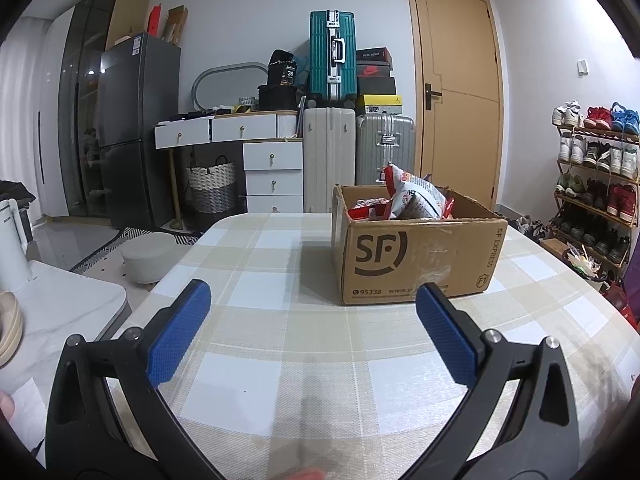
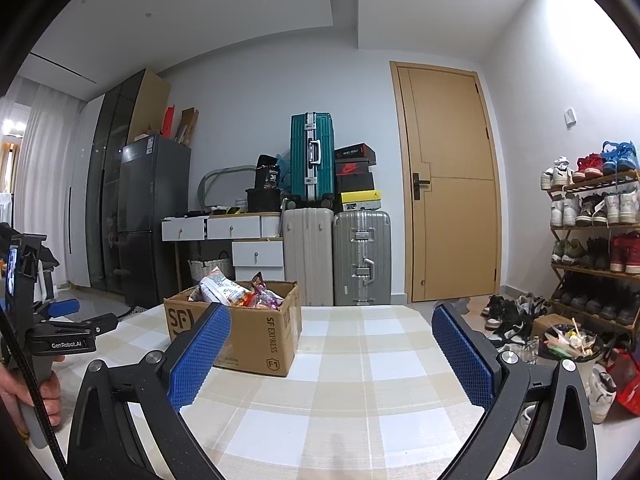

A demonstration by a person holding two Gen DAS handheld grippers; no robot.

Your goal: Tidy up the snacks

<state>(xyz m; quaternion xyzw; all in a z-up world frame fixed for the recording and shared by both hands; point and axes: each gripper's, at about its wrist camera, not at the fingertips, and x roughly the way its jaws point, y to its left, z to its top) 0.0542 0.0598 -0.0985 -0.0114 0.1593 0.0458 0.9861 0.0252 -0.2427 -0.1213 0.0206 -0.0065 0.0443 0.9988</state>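
A brown SF Express cardboard box (image 1: 416, 256) stands on the checked tablecloth, ahead and right of my left gripper (image 1: 312, 296). Several snack bags (image 1: 416, 196) in red and white lie inside it, one sticking up above the rim. My left gripper is open and empty, above the cloth short of the box. In the right wrist view the box (image 2: 256, 332) stands ahead on the left with snack bags (image 2: 224, 290) inside. My right gripper (image 2: 332, 320) is open and empty, to the right of the box. The left gripper (image 2: 60, 312) shows at the far left.
The table (image 1: 280, 360) carries a beige and white checked cloth. A white side table (image 1: 60, 312) stands to the left. Suitcases (image 2: 332, 256), drawers and a fridge line the far wall. A shoe rack (image 2: 592, 240) and a full bin (image 2: 568, 344) stand at the right.
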